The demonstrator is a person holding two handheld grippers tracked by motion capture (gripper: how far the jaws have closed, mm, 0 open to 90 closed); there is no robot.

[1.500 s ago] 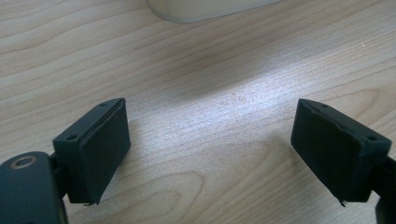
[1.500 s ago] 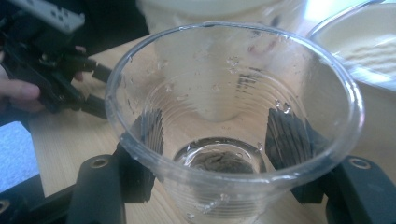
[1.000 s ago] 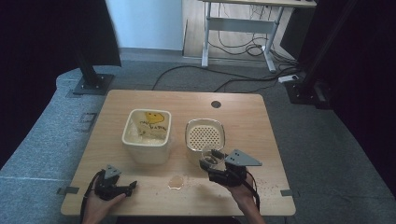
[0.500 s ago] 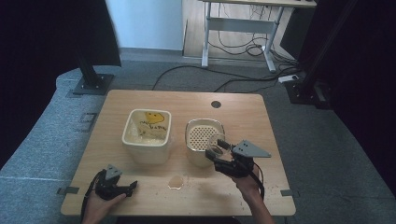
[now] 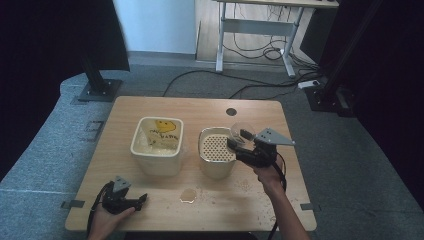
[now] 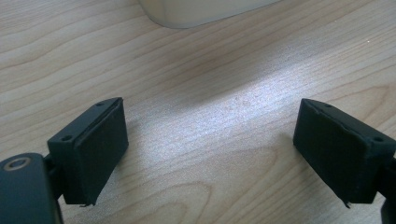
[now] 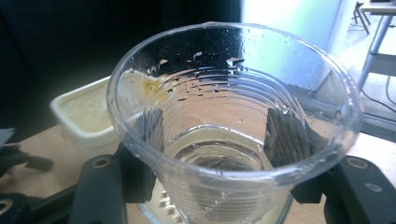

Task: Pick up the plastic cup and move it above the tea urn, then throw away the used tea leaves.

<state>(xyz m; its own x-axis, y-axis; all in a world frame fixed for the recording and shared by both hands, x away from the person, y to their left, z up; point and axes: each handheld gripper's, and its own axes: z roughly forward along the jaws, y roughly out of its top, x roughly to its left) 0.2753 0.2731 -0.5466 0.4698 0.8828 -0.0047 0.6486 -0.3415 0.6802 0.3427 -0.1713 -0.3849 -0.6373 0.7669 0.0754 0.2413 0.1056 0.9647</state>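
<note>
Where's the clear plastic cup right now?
The clear plastic cup is held in the right gripper, raised over the round strainer container right of the table's centre.

Lab or office test room, as I read it.
I see a wooden table (image 5: 150,107) on grey carpet (image 5: 45,155), black stands (image 5: 97,75), loose floor cables (image 5: 260,87), and a desk frame (image 5: 260,30) behind.

Cream tub (image 5: 156,146), yellow smiley print

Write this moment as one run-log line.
right hand-held gripper: shut on clear cup, over strainer tub | left hand-held gripper: open, low over table
</note>
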